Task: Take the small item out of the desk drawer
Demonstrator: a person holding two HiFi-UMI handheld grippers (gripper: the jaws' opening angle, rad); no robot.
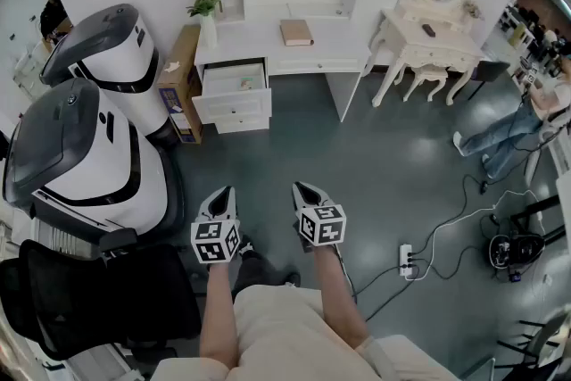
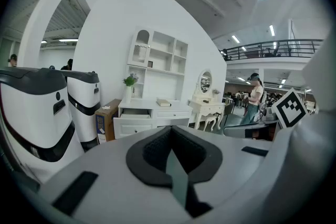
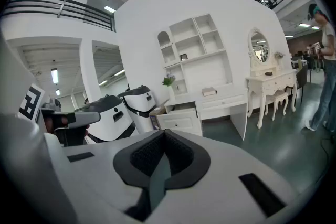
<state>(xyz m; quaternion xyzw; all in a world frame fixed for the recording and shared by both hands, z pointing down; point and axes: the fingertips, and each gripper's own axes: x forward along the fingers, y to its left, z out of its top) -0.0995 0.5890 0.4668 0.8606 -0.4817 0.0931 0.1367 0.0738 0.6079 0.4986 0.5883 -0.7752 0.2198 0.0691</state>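
At the far left of the head view stand two large white-and-grey rounded machines, and just past them a brown cardboard box stands beside the white wooden bench set against the back wall. That bench's open white top drawer sits at its left end, pulled out toward the person, with its long side running across the view. The small item should be inside, but the drawer's pale interior is too small here to pick anything out. Nearer the camera, over the dark grey-green floor, the left tool is clenched with nothing between its jaws. Just to its right, the right tool is likewise clenched and empty. Both point up the view toward the bench and are well apart from it, with a stretch of floor between. The drawer lies ahead and slightly left of the pair, almost straight in line with the left tool, so the left hand looks the nearer one. I judge the coming move to be a walk forward before either tool can reach in over the drawer's front.
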